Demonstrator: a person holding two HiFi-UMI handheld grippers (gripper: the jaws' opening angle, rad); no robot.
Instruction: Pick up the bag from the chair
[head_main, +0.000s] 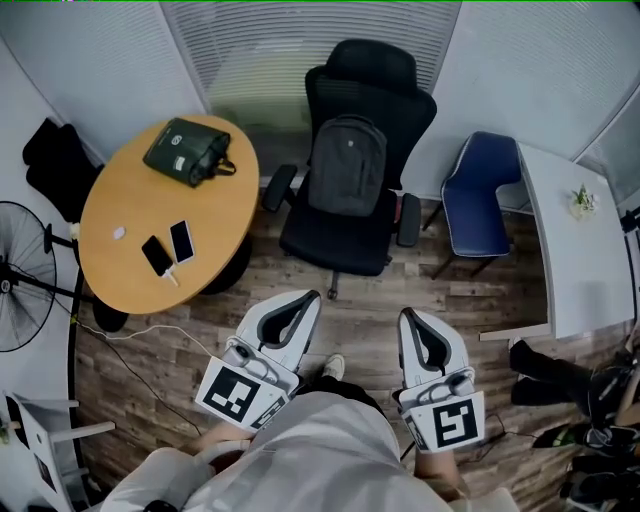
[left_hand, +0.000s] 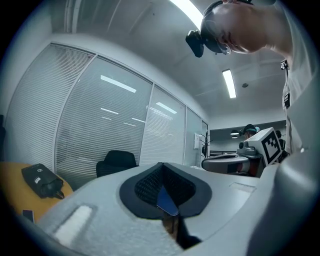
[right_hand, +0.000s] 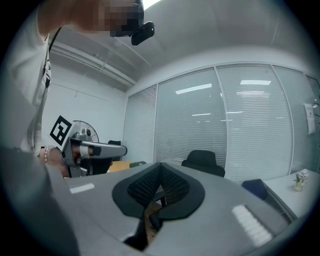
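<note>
A grey backpack (head_main: 347, 166) leans upright against the back of a black office chair (head_main: 352, 230) in the head view, straight ahead of me. My left gripper (head_main: 309, 297) and right gripper (head_main: 407, 315) are held side by side over the wood floor, short of the chair's base, both shut with nothing between the jaws. In the left gripper view the closed jaw tips (left_hand: 162, 167) block the middle, and the chair's headrest (left_hand: 116, 159) shows just left of them. In the right gripper view the closed tips (right_hand: 160, 167) sit left of the chair's top (right_hand: 202, 160).
A round wooden table (head_main: 165, 215) stands at the left with a dark green pouch (head_main: 188, 151) and two phones (head_main: 168, 249) on it. A blue chair (head_main: 481, 195) and a white desk (head_main: 562, 240) are at the right, a floor fan (head_main: 20, 275) at the far left. Glass walls with blinds close the room.
</note>
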